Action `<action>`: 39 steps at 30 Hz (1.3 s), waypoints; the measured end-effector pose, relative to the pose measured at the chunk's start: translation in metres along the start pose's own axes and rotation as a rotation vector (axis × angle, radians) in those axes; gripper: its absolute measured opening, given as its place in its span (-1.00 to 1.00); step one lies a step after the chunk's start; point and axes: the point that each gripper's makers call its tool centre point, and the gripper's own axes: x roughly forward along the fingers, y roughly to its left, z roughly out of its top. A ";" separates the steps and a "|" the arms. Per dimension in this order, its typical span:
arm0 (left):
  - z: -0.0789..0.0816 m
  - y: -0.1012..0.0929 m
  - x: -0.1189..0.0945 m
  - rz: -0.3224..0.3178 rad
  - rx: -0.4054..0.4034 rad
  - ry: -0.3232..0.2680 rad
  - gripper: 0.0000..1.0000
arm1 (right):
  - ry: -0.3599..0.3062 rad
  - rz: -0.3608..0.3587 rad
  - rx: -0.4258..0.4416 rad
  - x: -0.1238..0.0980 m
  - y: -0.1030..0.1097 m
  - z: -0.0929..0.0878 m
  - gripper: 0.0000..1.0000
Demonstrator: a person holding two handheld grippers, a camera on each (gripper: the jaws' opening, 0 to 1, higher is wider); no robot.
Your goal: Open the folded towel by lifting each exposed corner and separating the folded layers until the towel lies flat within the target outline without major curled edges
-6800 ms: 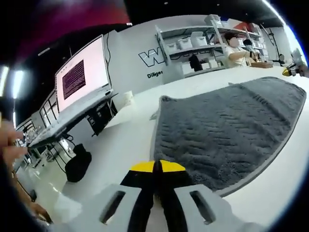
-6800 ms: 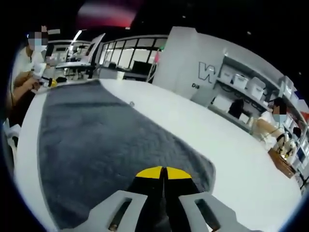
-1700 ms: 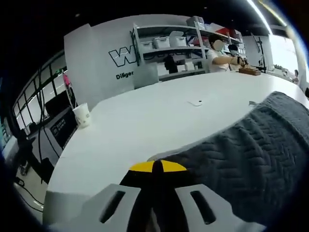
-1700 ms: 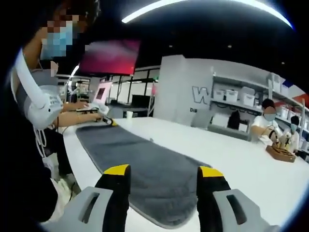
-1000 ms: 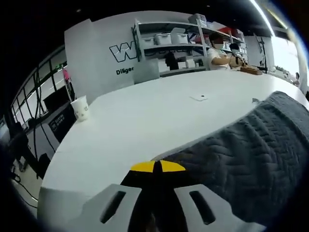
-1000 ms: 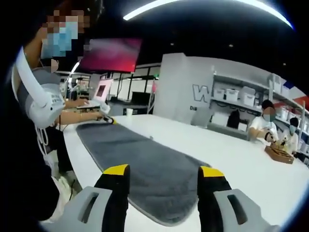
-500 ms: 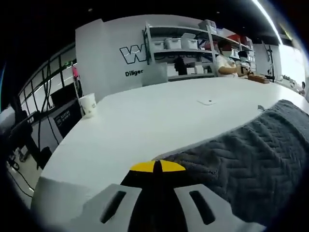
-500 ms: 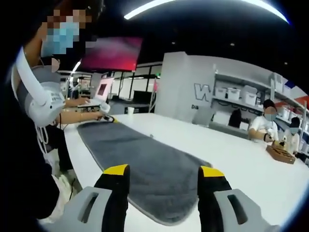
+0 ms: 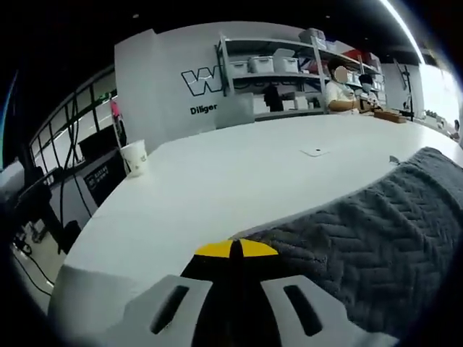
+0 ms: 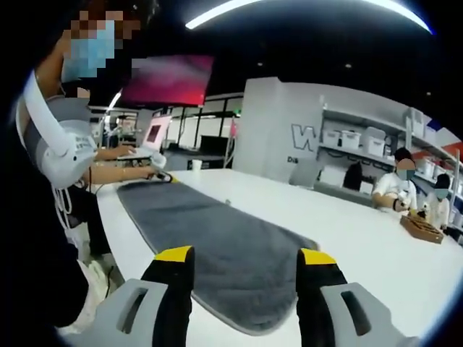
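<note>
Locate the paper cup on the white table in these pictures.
In the left gripper view the paper cup stands near the white table's far left edge, well apart from the grey towel at lower right.

Thick grey cloth on the towel [image 9: 376, 246], a woven herringbone pile, matt and rough-looking. In the right gripper view the towel [image 10: 217, 238] reads softer, fuzzy. Under it the table [image 9: 239, 181] is smooth white, faintly glossy. Upper left, a paper cup [image 9: 134, 157]. The right gripper [image 10: 246, 289] shows grey plastic jaws with matt yellow tips.
</note>
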 end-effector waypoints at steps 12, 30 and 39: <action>0.004 -0.006 -0.011 -0.015 -0.020 -0.028 -0.99 | -0.011 0.012 0.005 0.005 0.001 -0.001 0.10; 0.023 -0.009 -0.049 -0.033 0.041 -0.080 -0.73 | -0.003 0.066 -0.005 0.022 0.013 -0.005 0.14; 0.035 -0.014 -0.075 -0.045 0.065 -0.131 -0.68 | -0.007 0.075 -0.014 0.020 0.015 -0.002 0.15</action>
